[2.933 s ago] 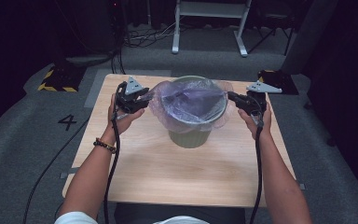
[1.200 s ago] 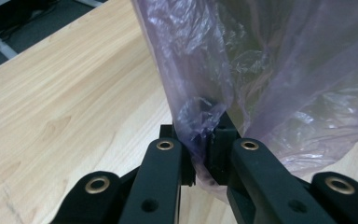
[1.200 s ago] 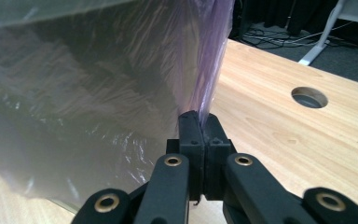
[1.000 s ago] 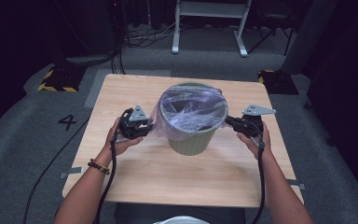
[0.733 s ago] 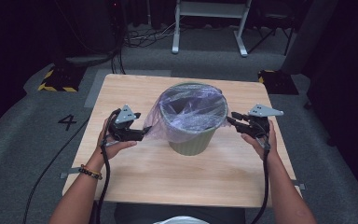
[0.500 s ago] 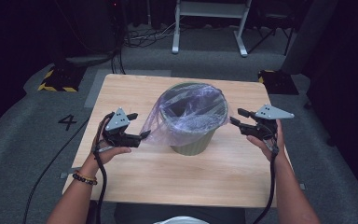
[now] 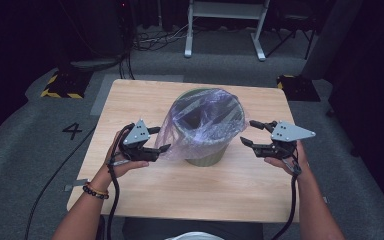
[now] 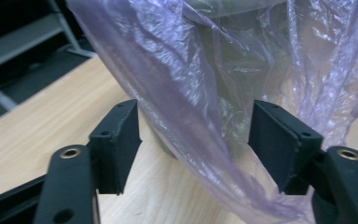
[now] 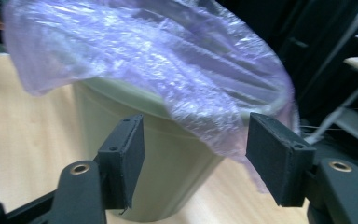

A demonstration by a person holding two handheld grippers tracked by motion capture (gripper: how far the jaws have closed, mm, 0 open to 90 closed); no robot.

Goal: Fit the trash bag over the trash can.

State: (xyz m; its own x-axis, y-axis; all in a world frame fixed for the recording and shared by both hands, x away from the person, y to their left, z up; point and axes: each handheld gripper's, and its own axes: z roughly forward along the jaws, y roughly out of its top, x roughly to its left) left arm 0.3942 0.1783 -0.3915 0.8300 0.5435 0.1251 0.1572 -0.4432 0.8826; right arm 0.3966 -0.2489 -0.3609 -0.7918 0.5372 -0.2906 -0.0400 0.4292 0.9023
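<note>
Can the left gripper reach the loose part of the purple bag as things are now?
Probably yes: the left gripper is open, and the purple bag hangs loose between its fingers; nothing blocks it.

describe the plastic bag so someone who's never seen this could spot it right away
Find the wooden table; a green bin stands at its middle. The bag is the crinkly, see-through purple film lining that bin and spilling down its sides, between two black grippers, the only translucent thing there.
</note>
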